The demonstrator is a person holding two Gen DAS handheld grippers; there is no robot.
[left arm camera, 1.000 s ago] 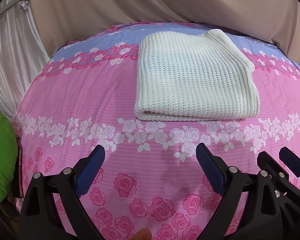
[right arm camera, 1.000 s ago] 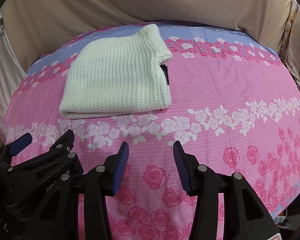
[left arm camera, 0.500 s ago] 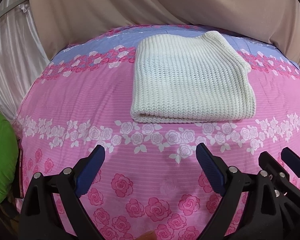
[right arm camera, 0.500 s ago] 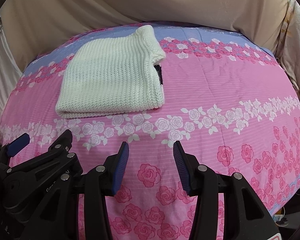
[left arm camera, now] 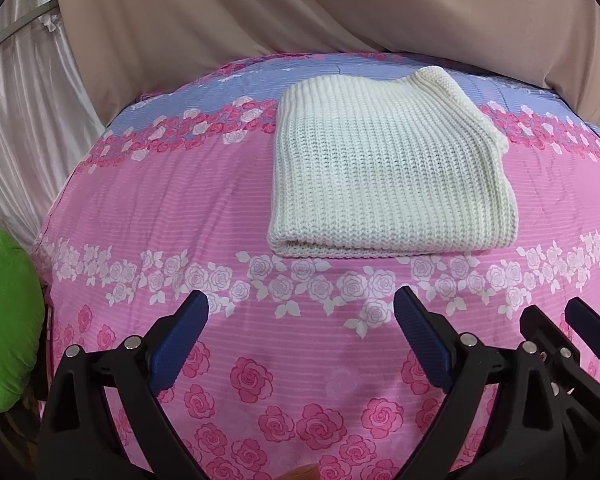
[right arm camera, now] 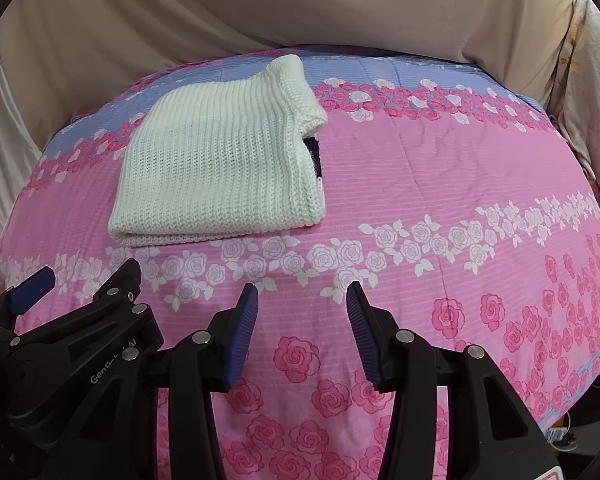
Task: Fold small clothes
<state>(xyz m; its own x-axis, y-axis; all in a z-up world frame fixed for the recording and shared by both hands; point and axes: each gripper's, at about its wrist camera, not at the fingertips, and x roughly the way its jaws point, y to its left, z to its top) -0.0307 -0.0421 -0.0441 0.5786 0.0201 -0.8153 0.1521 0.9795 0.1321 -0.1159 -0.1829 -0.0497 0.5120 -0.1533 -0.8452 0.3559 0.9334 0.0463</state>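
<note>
A cream knitted garment (left arm camera: 388,176) lies folded flat on the pink rose-print bedspread (left arm camera: 180,208), its folded edge toward me. In the right wrist view the garment (right arm camera: 224,164) lies at the upper left, with a dark patch showing at its right edge. My left gripper (left arm camera: 300,308) is open and empty, held above the bedspread short of the garment. My right gripper (right arm camera: 302,296) is open and empty, right of and nearer than the garment. The left gripper also shows at the lower left of the right wrist view (right arm camera: 80,308).
Beige draped cloth (left arm camera: 300,20) backs the bed. A pale curtain (left arm camera: 20,112) hangs at the left. A green soft object (left arm camera: 4,320) sits off the bed's left edge. The bed's right edge (right arm camera: 580,392) drops away, with patterned fabric (right arm camera: 592,80) beyond.
Both grippers have drawn back and slightly up, so the garment looks a little farther away. Jaws stay open. The garment has not moved.
</note>
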